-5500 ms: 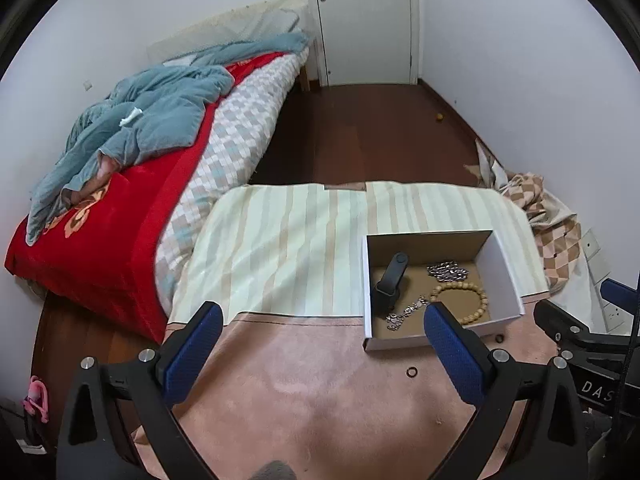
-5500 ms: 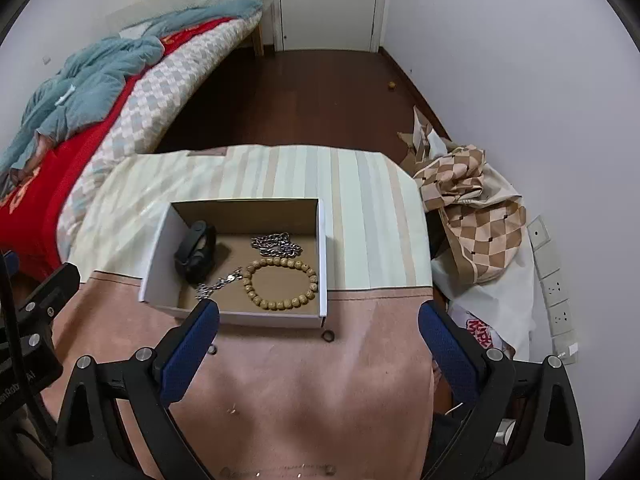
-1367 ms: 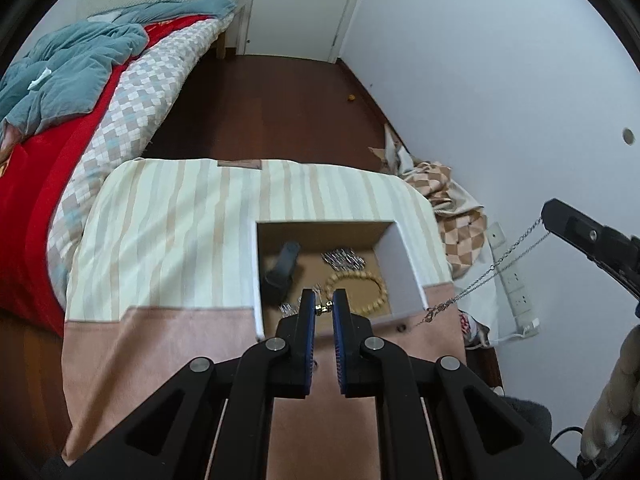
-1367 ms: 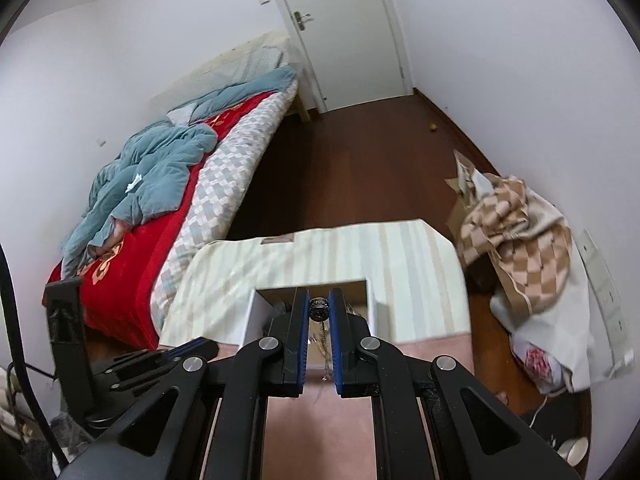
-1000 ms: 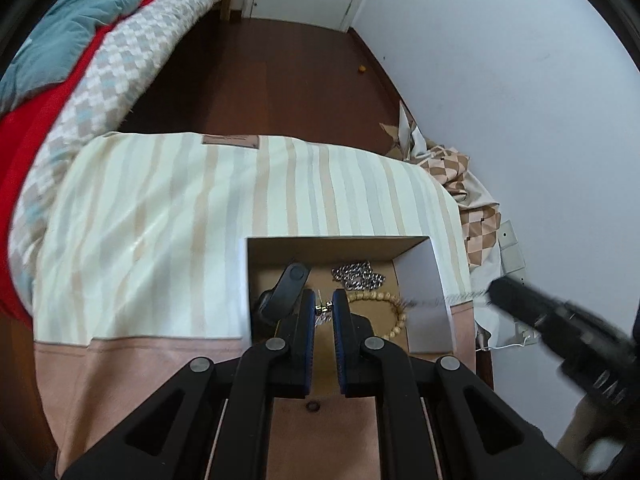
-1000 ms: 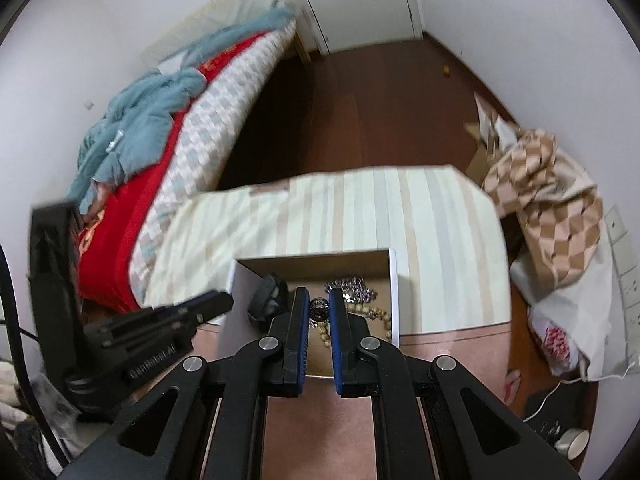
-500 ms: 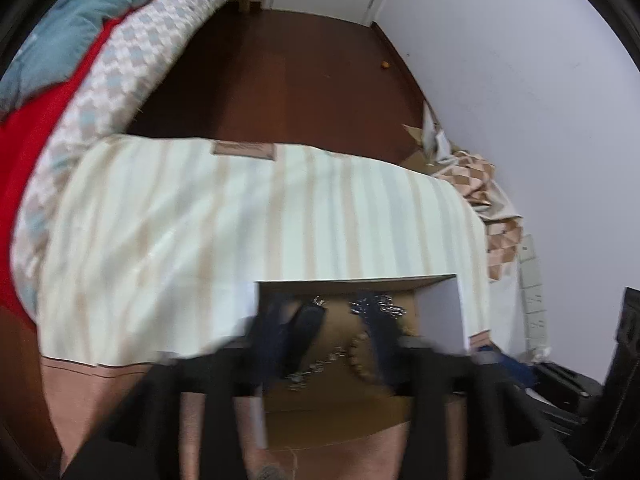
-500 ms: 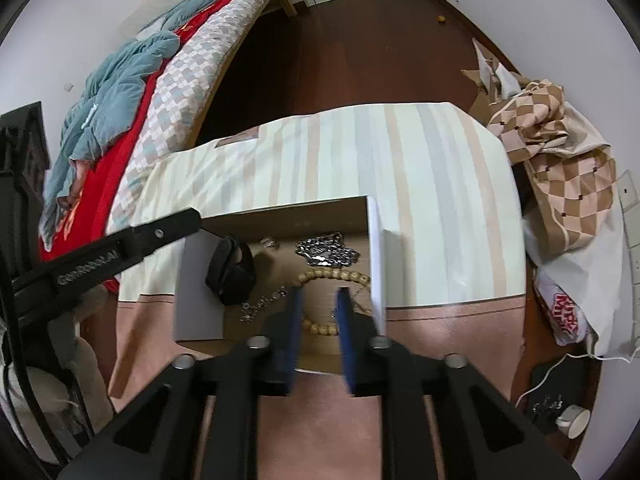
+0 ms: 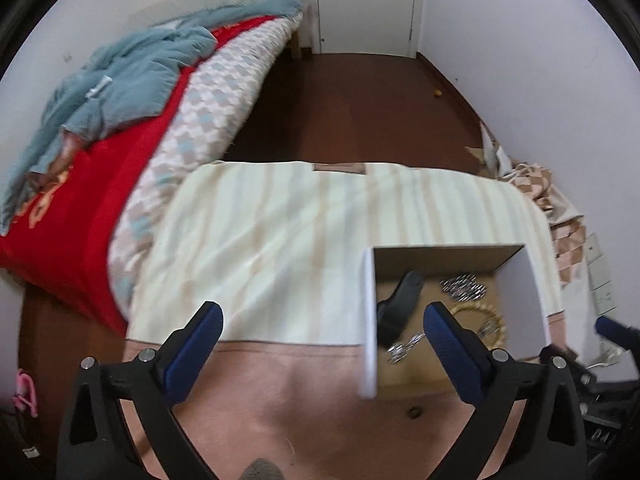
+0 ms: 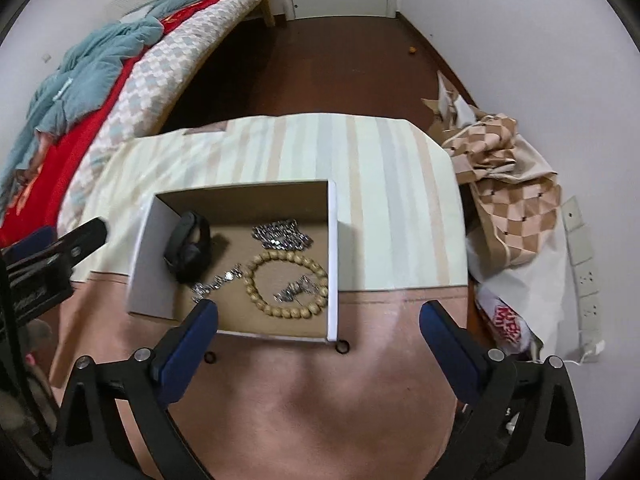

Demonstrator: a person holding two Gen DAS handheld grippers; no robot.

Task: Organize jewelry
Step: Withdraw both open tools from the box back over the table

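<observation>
An open white cardboard box (image 10: pixel 333 248) sits on the cloth-covered table. Inside lie a black wristband (image 10: pixel 190 247), a wooden bead bracelet (image 10: pixel 260 268), a silver link chain (image 10: pixel 282 235), a thin silver chain (image 10: pixel 216 282) and a small silver chain (image 10: pixel 294 290) inside the bead ring. My right gripper (image 10: pixel 318 320) is open and empty above the box's near edge. My left gripper (image 9: pixel 322 320) is open and empty, left of the box (image 9: pixel 368 320). The wristband (image 9: pixel 398 300) and beads (image 9: pixel 476 312) also show in the left wrist view.
Two small dark rings (image 10: pixel 342 347) (image 10: pixel 209 357) lie on the pink cloth in front of the box. A bed with a red cover (image 9: pixel 100 168) stands on the left. Checked fabric (image 10: pixel 508 192) and a power strip (image 10: pixel 586 276) lie on the right, by the wall.
Both grippers opened and let go of the thin chain they held stretched between them; it now lies in the box. The left gripper moved left and back.
</observation>
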